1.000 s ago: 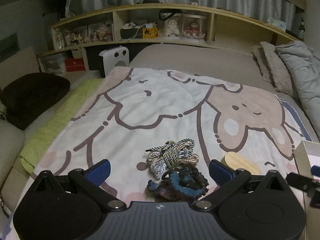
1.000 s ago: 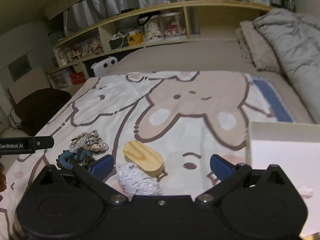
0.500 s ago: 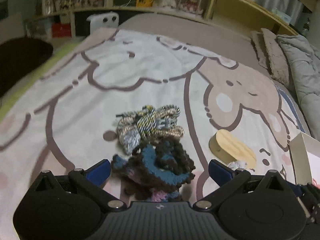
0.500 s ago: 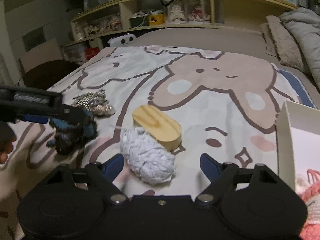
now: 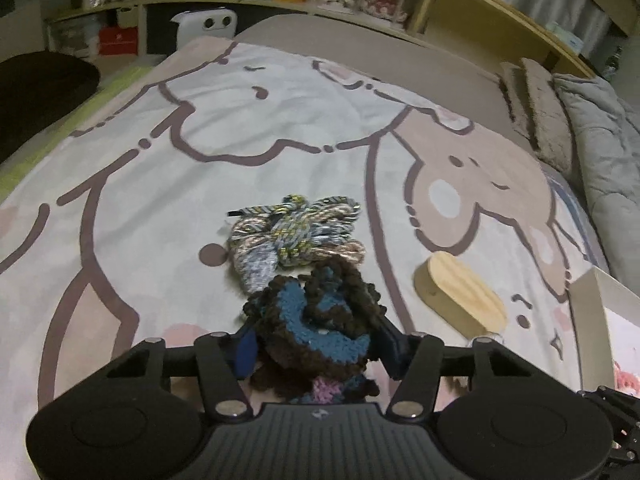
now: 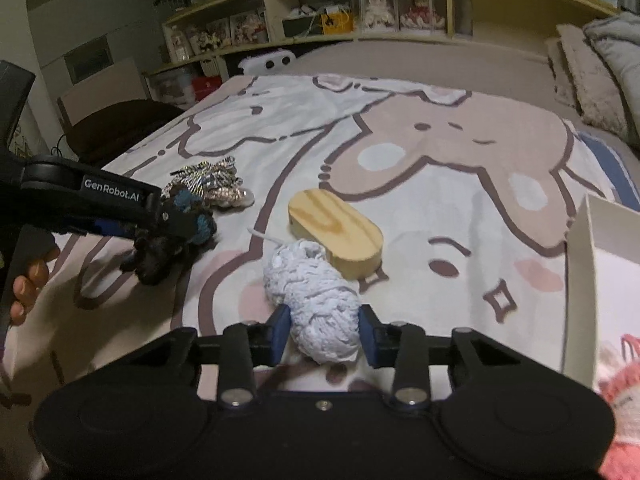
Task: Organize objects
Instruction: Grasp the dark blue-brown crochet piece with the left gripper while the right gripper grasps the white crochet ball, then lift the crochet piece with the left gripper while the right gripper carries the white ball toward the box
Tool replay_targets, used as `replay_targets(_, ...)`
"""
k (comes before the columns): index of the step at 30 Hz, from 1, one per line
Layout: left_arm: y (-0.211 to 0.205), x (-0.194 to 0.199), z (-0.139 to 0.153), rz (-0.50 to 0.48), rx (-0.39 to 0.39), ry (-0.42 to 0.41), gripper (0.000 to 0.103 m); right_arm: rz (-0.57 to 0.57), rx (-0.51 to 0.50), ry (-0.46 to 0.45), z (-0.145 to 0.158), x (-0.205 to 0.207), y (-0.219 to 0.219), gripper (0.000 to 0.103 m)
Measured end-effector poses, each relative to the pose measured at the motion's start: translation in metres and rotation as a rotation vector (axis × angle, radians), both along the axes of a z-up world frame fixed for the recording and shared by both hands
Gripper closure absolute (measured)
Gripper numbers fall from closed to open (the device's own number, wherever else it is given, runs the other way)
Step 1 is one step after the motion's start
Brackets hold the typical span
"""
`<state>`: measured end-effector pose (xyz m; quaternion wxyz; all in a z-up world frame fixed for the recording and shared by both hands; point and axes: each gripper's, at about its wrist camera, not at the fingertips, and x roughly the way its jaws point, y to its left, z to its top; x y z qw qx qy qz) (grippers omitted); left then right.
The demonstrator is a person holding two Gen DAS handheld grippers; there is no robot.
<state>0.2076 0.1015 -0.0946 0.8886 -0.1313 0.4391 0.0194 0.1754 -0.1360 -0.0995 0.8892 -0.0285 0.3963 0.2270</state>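
A brown and blue yarn bundle (image 5: 320, 316) lies on the cartoon blanket (image 5: 160, 200). My left gripper (image 5: 318, 346) is closing on it, and both blue pads press its sides. In the right wrist view that left gripper (image 6: 160, 224) shows from the side on the same dark bundle (image 6: 160, 256). My right gripper (image 6: 324, 334) is shut on a white yarn ball (image 6: 316, 300). The ball rests against a pale wooden oval block (image 6: 334, 232). A striped grey and beige yarn skein (image 5: 296, 236) lies just beyond the dark bundle.
A white open box (image 6: 580, 280) stands at the right edge with pink yarn (image 6: 624, 380) inside. A person's hand (image 6: 28, 284) holds the left gripper's handle. Pillows (image 5: 540, 112) and a duvet lie far right. A wooden shelf (image 6: 360, 36) runs behind the bed.
Both grippers came down toward the blanket and closed from wide open: the left onto the brown and blue bundle, the right onto the white yarn ball.
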Motion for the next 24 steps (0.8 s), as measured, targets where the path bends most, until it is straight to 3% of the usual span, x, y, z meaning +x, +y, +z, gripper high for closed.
replay_targets(7,-0.009,-0.009,0.004,-0.046,-0.034,-0.002,0.047,0.005,-0.044,0.109,0.012,-0.02,-0.018,0.066)
replay_targets(12,-0.017,-0.019,0.008,-0.08,-0.052,-0.001,0.048,0.068,-0.068,0.194,0.01,-0.031,-0.022,0.063)
replay_targets(15,-0.022,-0.026,0.006,-0.1,-0.056,0.009,0.048,0.08,-0.073,0.179,0.006,-0.026,-0.018,0.052)
replay_targets(24,-0.035,-0.034,0.003,-0.145,-0.031,0.03,0.048,0.104,-0.122,0.128,-0.004,-0.012,-0.012,0.049)
